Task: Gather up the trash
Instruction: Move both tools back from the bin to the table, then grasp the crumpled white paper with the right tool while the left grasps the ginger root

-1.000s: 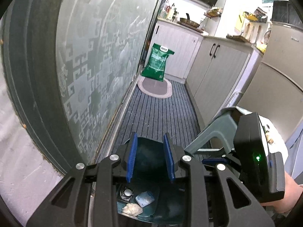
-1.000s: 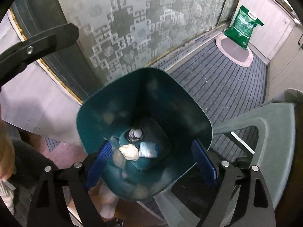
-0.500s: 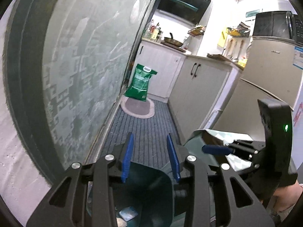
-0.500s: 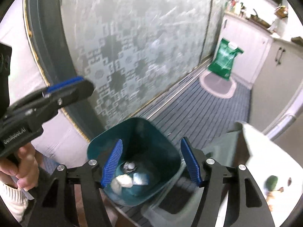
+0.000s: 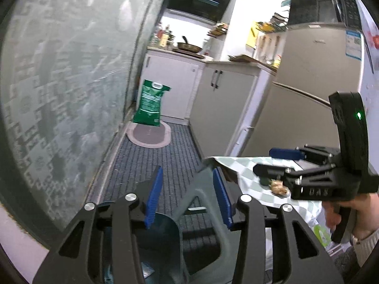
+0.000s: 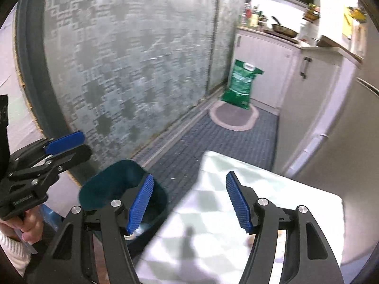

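Note:
The teal trash bin point(image 6: 106, 184) stands on the floor beside the table with the green-checked cloth point(image 6: 236, 217). My right gripper point(image 6: 189, 203) hangs open over the table's near corner with nothing between its pads. My left gripper point(image 5: 187, 196) is above the bin point(image 5: 163, 236), its jaws opening and empty. From the left wrist view the right gripper point(image 5: 272, 162) hovers over the cloth point(image 5: 239, 168), near a brownish scrap of trash point(image 5: 279, 188). In the right wrist view the left gripper point(image 6: 78, 145) is at the left edge, held by a hand. Most of the bin's inside is hidden.
A grey plastic chair point(image 5: 203, 203) stands between bin and table. A frosted patterned glass door point(image 6: 132, 71) runs along the left. Beyond it lie a striped floor mat point(image 5: 151, 165), a green bag point(image 5: 149, 106), white cabinets point(image 5: 220, 108) and a fridge point(image 5: 315, 71).
Both grippers have risen and drawn back from the bin, so the table now shows. The left jaws have widened. The right jaws have narrowed and now hang over the cloth.

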A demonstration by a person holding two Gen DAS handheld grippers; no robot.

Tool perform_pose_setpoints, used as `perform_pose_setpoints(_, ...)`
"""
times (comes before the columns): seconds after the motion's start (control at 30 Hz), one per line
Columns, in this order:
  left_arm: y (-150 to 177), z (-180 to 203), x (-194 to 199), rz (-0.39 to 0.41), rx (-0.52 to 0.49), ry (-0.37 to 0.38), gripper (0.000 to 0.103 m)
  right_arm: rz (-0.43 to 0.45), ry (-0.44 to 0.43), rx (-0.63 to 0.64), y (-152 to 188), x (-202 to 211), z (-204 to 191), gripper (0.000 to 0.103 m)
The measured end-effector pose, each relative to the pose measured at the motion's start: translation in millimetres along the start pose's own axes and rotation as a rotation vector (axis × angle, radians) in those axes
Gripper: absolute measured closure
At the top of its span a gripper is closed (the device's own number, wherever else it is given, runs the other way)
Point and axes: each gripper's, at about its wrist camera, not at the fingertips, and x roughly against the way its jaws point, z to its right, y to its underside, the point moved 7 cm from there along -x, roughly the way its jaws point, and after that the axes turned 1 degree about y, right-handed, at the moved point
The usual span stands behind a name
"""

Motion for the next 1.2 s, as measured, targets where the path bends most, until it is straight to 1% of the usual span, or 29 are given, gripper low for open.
perform_pose_setpoints(0.1,3,19,-11,-0.02,-0.022,0.022,0.058,0.001,0.059,-0.007,7,8,34,0.038)
perform_pose_setpoints(0.27,6,43,-24,-0.041,-0.037,0.056,0.056,-0.014,0.105,-0.057,26,18,77,0.038)
perform_pose_setpoints(0.4,9,59,-33,-0.059,-0.035,0.081,0.056,-0.032,0.153,-0.038,42,23,95,0.038)
perform_pose_setpoints(0.57,16,79,-45,-0.086,-0.057,0.085,0.055,-0.059,0.172,-0.015,58,25,111,0.038)
perform_pose_setpoints(0.7,21,93,-55,-0.108,-0.075,0.091,0.054,-0.126,0.153,0.004,78,15,118,0.038)
perform_pose_setpoints(0.83,28,107,-64,-0.134,-0.099,0.097,0.054,-0.152,0.149,0.007,90,9,125,0.038)
perform_pose_setpoints(0.97,33,118,-73,-0.157,-0.111,0.107,0.053,-0.162,0.119,0.005,97,4,130,0.038)
perform_pose_setpoints(1.0,34,121,-75,-0.163,-0.111,0.111,0.052,-0.165,0.115,0.008,98,2,130,0.039)
perform_pose_setpoints(1.03,36,123,-78,-0.171,-0.11,0.115,0.052,-0.172,0.114,0.014,99,-1,129,0.044)
perform_pose_setpoints(1.07,37,125,-79,-0.178,-0.11,0.118,0.052,-0.177,0.109,0.018,100,-3,129,0.046)
perform_pose_setpoints(1.13,41,131,-84,-0.193,-0.112,0.126,0.051,-0.179,0.084,0.021,101,-8,128,0.048)
perform_pose_setpoints(1.2,45,137,-87,-0.204,-0.122,0.13,0.05,-0.181,0.056,-0.003,101,-9,130,0.051)
